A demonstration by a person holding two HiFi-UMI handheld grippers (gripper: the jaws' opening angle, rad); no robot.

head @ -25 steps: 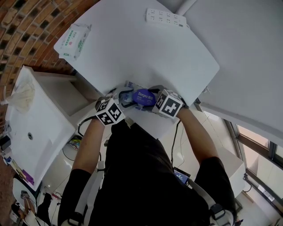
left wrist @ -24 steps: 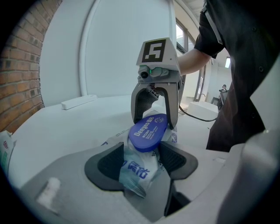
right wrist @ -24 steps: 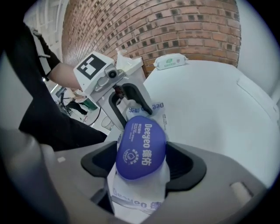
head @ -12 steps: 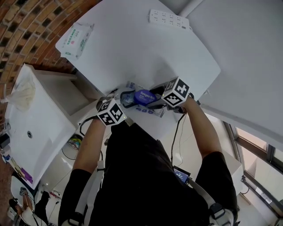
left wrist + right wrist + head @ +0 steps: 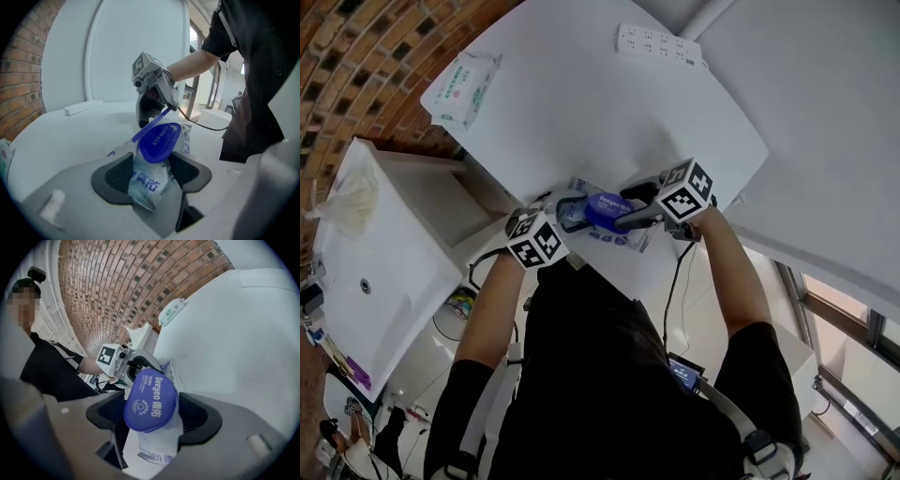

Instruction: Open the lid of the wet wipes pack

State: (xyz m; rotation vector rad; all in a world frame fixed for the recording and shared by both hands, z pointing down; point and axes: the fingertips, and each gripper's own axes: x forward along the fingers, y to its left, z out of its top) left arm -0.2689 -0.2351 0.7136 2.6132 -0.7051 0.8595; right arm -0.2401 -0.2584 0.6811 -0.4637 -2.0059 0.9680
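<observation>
The wet wipes pack point(image 5: 617, 236) lies near the front edge of the white table point(image 5: 581, 112). My left gripper point(image 5: 150, 176) is shut on the pack's near end point(image 5: 143, 183), which is pinched between both pads. The blue lid point(image 5: 159, 140) is tilted up above the pack. In the right gripper view the lid point(image 5: 150, 401) sits between the pads of my right gripper point(image 5: 152, 413), which is shut on it. From the left gripper view the right gripper point(image 5: 154, 101) stands just behind the lid, and a thin blue edge runs up to it. The two grippers face each other.
A second wipes pack point(image 5: 461, 86) lies at the table's far left and a white power strip point(image 5: 659, 39) at the far edge. A white cabinet point(image 5: 375, 272) stands left of the table, beside a brick wall point(image 5: 356, 56). A cable point(image 5: 670, 291) hangs below the right hand.
My right gripper has risen, rolled and shifted right in the head view, and the blue lid has tilted up with it. The left gripper and the pack have stayed put.
</observation>
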